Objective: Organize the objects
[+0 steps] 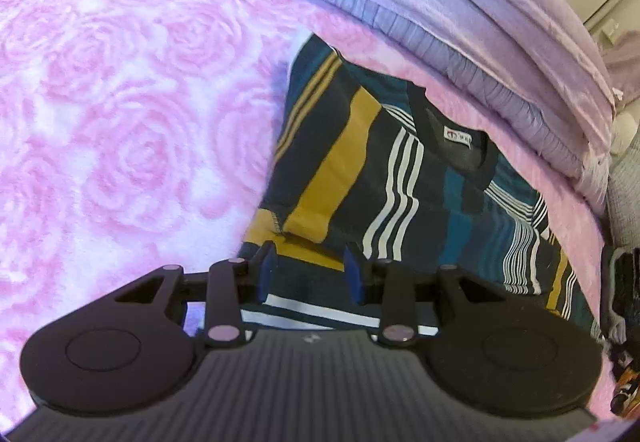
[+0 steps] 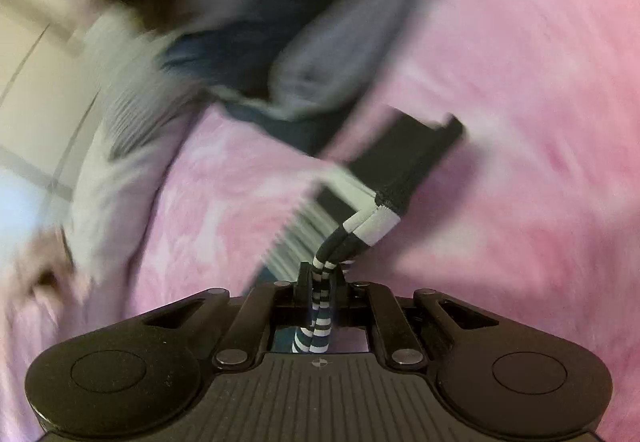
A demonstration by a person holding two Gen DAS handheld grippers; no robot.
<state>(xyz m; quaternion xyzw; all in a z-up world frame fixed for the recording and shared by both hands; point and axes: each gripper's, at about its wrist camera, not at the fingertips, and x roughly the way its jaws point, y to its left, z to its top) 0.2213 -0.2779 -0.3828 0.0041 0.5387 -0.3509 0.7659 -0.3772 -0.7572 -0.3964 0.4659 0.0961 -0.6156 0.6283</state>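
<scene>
Here the left gripper (image 1: pixel 312 272) hovers with jaws apart over the striped shirt (image 1: pixel 384 177), navy, teal, mustard and white, lying flat on the pink rose blanket (image 1: pixel 120 121). The right gripper (image 2: pixel 320 276) pinches a bunched striped edge of it; lilac bedding (image 1: pixel 440 9) lies beyond.

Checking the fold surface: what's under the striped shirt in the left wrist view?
The striped shirt lies flat on the pink rose-pattern blanket, which shows around its edges. Anything directly beneath the shirt is covered. The folded lilac bedding sits beyond it, not underneath.
</scene>
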